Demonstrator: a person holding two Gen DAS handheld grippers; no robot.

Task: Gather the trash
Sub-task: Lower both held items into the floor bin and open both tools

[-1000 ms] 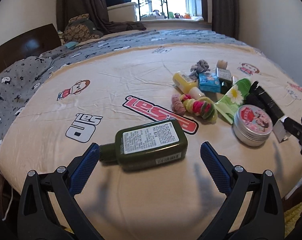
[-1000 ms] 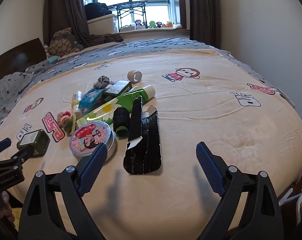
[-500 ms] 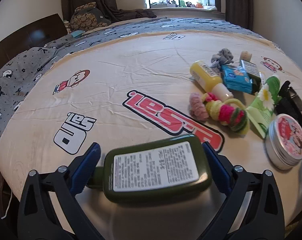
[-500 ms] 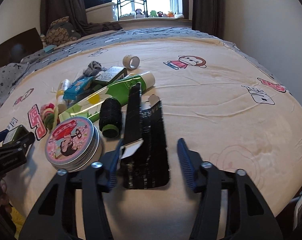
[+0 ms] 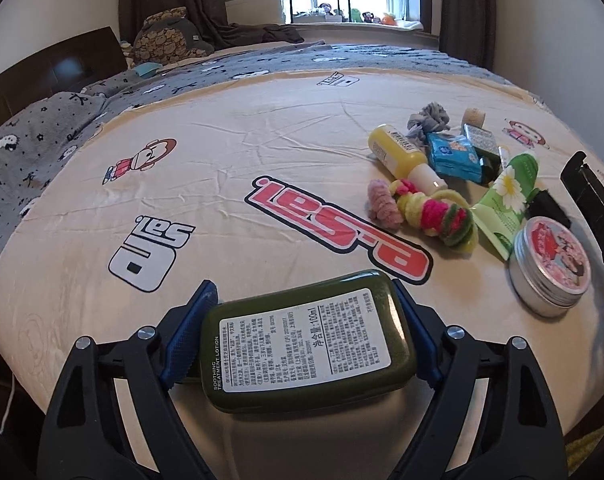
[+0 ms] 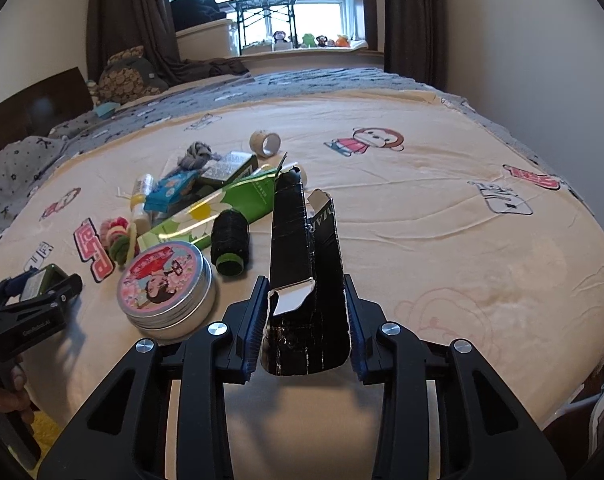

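My left gripper (image 5: pixel 302 332) is shut on a dark green lotion bottle (image 5: pixel 306 340) with a white label, held at the near edge of the cream bedspread (image 5: pixel 229 160). It also shows in the right wrist view (image 6: pixel 41 284). My right gripper (image 6: pixel 306 320) is shut on a torn black cardboard box (image 6: pixel 306 280), whose far end rises above the bed. The box shows at the right edge of the left wrist view (image 5: pixel 594 208).
A pile lies between the grippers: a round pink-lidded tin (image 6: pixel 165 288), a black thread spool (image 6: pixel 229 240), a green tube (image 6: pixel 221 204), a yellow bottle (image 5: pixel 398 152), a blue packet (image 5: pixel 454 156), yarn rings (image 5: pixel 422 212) and a tape roll (image 6: pixel 265 143). A wall stands right.
Both grippers moved forward and closed: the left on the green bottle, the right on the black box. The box's far end has lifted.
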